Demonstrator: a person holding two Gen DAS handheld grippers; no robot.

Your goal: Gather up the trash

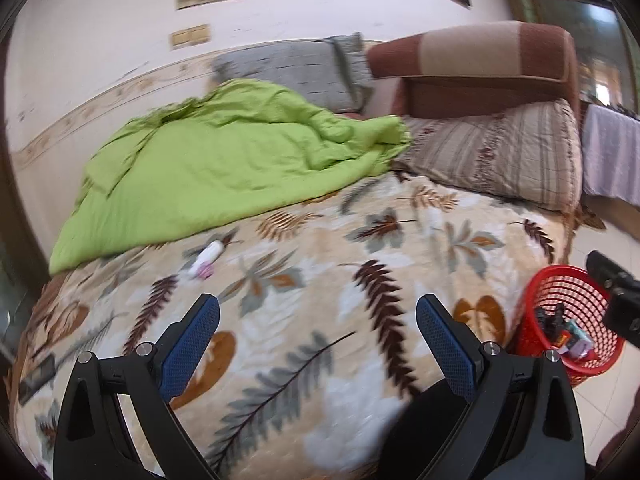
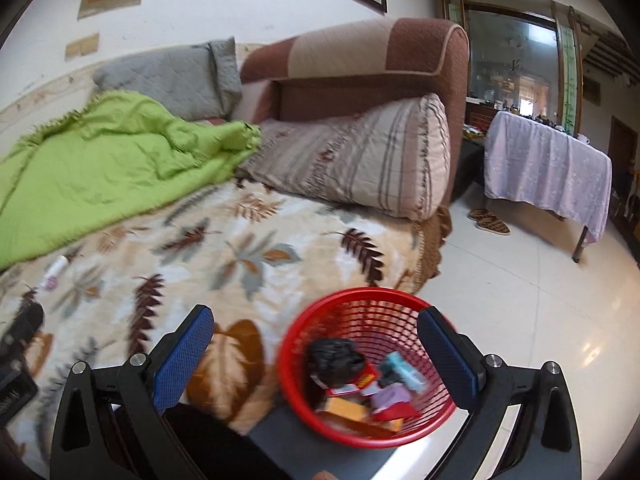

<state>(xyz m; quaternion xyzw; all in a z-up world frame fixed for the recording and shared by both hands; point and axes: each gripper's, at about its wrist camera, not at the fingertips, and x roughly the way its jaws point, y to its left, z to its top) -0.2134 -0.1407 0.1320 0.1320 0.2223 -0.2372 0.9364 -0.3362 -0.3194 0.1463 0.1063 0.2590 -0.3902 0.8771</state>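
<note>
Here the bed (image 1: pixel 320 264), under a leaf-patterned blanket, filled both views, a green quilt (image 1: pixel 208 160) rumpled across its far side. Beside the bed on the floor stood a red mesh basket (image 2: pixel 320 312) holding a crumpled black bag (image 2: pixel 334 356), small boxes and wrappers. The left gripper (image 1: pixel 318 332) and right gripper (image 2: pixel 316 344) both stood apart, empty. A small white bottle (image 1: pixel 207 258) lay on the blanket near the quilt.

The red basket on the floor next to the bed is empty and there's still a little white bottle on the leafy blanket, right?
Not quite: the red basket isn't empty. The right wrist view shows trash already inside it. The little white bottle does lie on the leafy blanket.
</note>
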